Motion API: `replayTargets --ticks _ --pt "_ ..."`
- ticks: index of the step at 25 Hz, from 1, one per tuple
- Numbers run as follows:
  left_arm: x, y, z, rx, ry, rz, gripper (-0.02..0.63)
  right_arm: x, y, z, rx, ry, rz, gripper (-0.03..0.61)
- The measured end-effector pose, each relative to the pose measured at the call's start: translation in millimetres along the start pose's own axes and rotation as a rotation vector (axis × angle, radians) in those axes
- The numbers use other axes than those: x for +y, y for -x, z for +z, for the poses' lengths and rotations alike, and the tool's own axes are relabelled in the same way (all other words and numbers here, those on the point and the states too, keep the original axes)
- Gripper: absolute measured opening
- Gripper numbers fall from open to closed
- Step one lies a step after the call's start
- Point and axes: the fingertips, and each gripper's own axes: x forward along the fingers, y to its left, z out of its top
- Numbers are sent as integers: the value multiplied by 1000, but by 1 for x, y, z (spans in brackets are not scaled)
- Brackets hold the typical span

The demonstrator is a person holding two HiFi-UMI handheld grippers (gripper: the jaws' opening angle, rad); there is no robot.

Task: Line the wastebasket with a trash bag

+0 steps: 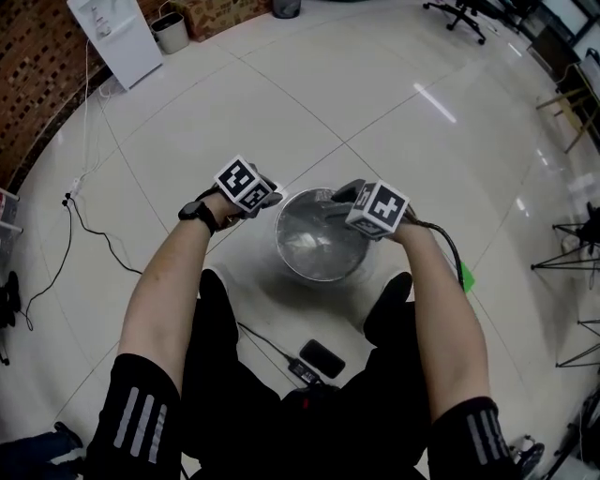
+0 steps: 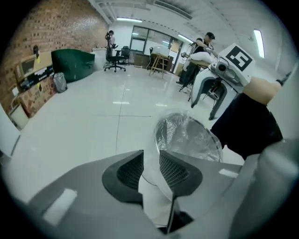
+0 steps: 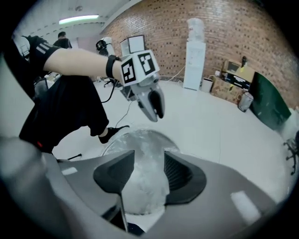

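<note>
A round metal wastebasket [image 1: 296, 265] stands on the tiled floor between the person's feet, with a clear trash bag [image 1: 315, 240] crumpled inside it. My left gripper [image 1: 270, 197] hovers at the basket's left rim. Its jaws stand a narrow gap apart, and through that gap I see only the basket's pale wall [image 2: 150, 154]. My right gripper [image 1: 345, 195] hangs over the right rim, jaws wide open, with the bag's film [image 3: 142, 156] below them and nothing pinched. Each gripper view also shows the other gripper: the right [image 2: 204, 109] and the left [image 3: 153, 114].
A phone [image 1: 322, 358] and a black cable [image 1: 272, 347] lie on the floor near the person's legs. Another cable [image 1: 94, 234] runs at the left. A white cabinet [image 1: 117, 37] and a small bin [image 1: 171, 31] stand by the brick wall. Chairs [image 1: 459, 14] stand far off.
</note>
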Motion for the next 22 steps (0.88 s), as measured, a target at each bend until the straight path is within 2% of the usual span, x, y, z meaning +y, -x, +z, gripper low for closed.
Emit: replayTargets --ticks 2,4,6,10,11,13,15,18,22 --pt "-5 -11 -9 9 57 -99 106 -29 11 -11 -7 -46 -54 209" --pt "-9 -19 -16 27 88 -162 109 -51 15 -26 -10 -110 -84 209" --pt "-9 -25 -20 42 100 -181 98 -64 13 -46 -5 -198 -81 207" --pt "-7 -30 -20 46 105 -182 -6 -75 -1 -97 25 -400 -63 195" --pt "-6 -31 -21 47 106 -177 -6 -77 -4 -106 17 -452 -54 180" --pt "-4 -34 -22 53 106 -171 -6 -75 -9 -117 -3 -533 -15 93" --pt "-2 -35 -21 51 101 -169 -6 -73 -13 -123 -9 -558 11 8" --pt "4 -37 -14 36 86 -142 -6 -80 -14 -125 -3 -519 -12 8" --pt "20 -45 0 -1 50 -56 -6 -107 -13 -128 -15 -483 -124 6"
